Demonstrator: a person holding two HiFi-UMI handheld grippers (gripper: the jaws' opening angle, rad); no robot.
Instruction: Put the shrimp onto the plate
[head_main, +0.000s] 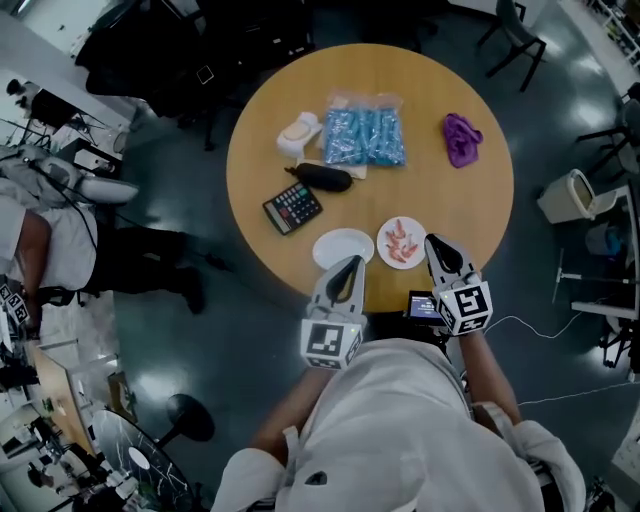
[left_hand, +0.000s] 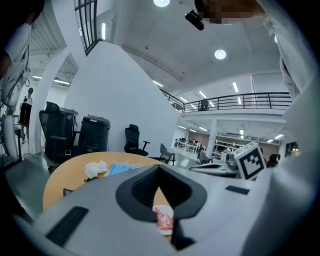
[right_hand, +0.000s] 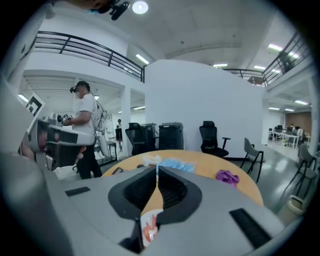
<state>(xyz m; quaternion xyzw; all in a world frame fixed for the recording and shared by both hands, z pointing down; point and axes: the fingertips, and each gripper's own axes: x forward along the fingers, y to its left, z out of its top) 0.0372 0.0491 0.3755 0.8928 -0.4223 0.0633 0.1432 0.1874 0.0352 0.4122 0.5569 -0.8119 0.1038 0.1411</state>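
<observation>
Several pink shrimp (head_main: 402, 243) lie on a small white plate (head_main: 382, 243) near the front edge of the round wooden table (head_main: 480, 215). Just left of it sits an empty white plate (head_main: 343, 245). My left gripper (head_main: 349, 262) hovers at the near rim of the empty plate, its jaws together with nothing between them. Just right of the shrimp plate, my right gripper (head_main: 432, 240) is shut and empty too. In the left gripper view the shrimp (left_hand: 164, 219) show below the closed jaws of the left gripper (left_hand: 159, 169). In the right gripper view the right gripper (right_hand: 157, 169) has shrimp (right_hand: 149, 229) beneath it.
Farther back on the table are a calculator (head_main: 292, 207), a dark eggplant-like thing (head_main: 324, 177), a bag of blue packets (head_main: 363, 135), a white crumpled item (head_main: 298, 135) and a purple cloth (head_main: 461, 138). A small screen device (head_main: 424, 306) sits at the near edge. Chairs surround the table.
</observation>
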